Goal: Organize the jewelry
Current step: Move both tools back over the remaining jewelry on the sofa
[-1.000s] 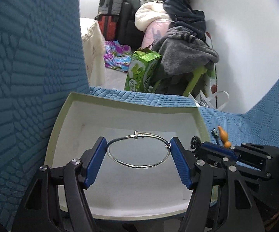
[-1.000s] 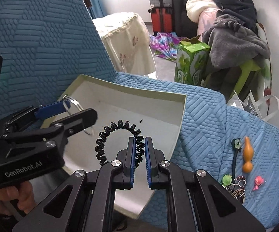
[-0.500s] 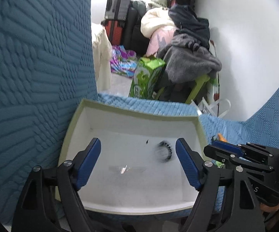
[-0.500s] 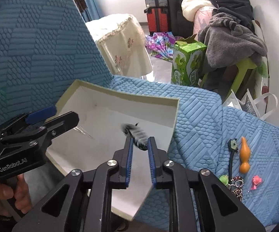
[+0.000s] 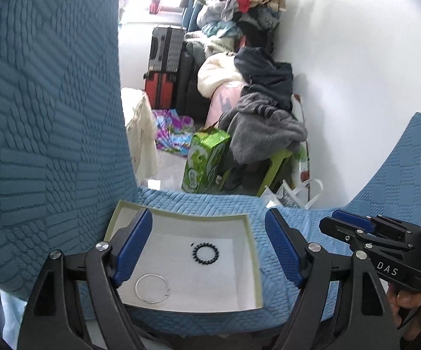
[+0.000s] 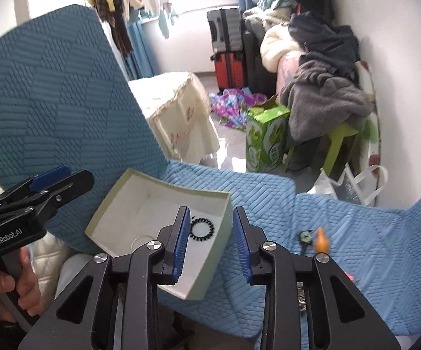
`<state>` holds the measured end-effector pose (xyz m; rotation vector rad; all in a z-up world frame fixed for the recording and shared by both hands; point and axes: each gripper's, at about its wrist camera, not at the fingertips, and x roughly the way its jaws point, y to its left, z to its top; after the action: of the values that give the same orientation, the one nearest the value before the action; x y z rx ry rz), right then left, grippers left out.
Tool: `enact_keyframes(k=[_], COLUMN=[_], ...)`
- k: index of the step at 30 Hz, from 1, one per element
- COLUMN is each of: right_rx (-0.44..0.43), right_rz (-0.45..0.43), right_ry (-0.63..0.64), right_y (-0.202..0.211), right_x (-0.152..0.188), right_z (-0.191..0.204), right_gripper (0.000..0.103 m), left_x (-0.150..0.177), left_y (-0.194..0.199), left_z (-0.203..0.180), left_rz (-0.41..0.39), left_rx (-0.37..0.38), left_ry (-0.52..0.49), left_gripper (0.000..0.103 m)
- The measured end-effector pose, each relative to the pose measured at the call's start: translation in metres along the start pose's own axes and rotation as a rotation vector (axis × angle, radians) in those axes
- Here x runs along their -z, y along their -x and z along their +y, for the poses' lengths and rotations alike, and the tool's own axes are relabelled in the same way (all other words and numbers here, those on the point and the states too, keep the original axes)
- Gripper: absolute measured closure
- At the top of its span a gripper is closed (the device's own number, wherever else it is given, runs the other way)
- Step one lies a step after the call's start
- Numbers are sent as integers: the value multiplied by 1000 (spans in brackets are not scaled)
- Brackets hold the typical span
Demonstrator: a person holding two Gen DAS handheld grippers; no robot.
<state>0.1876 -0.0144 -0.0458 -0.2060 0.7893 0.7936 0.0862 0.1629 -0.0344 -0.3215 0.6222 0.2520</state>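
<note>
A shallow white box (image 5: 181, 216) with a pale green rim sits on the blue quilted sofa seat. Inside it lie a thin silver bangle (image 5: 152, 284) and a black coil hair tie (image 5: 204, 254), apart from each other. My left gripper (image 5: 209, 248) hovers above the box, open and empty. In the right wrist view the same box (image 6: 178, 185) holds the coil tie (image 6: 201, 227) and the faint bangle (image 6: 142, 240). My right gripper (image 6: 210, 243) hangs over the box's near right corner; its jaws are opening with nothing between them. Each gripper shows in the other's view.
More trinkets lie on the seat to the right: an orange piece (image 6: 321, 240), a green-and-black one (image 6: 305, 236), a pink one (image 6: 349, 275). The sofa back (image 5: 50, 116) rises on the left. Beyond are a green carton (image 5: 206, 163), suitcases (image 5: 163, 67), piled clothes and a white bag (image 6: 353, 186).
The left gripper let go of the silver bangle and the right let go of the coil tie; both now lie in the box. Both grippers rose away, and the right jaws widened.
</note>
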Motion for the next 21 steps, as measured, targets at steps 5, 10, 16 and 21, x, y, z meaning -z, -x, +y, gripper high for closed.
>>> enact_keyframes(k=[5,10,16,21], right_rx=[35,66,108,159], right_rz=[-48,-67,-63,-63], right_ry=[-4,-40,-83,-141], right_y=[25,38,50,60], right_x=[3,16,39,63], right_z=[-19,-46,-82,-122], right_gripper=[66,66,66,66], left_x=[1,10,27,43], left_y=[6,-4,-22,-40], left_z=[-19,-44,-78,-108], left_rz=[-20,-12,32,66], left_rx=[29,66,110,175], left_ry=[-13,-21,-50,-72], left_gripper=[23,23,23,29])
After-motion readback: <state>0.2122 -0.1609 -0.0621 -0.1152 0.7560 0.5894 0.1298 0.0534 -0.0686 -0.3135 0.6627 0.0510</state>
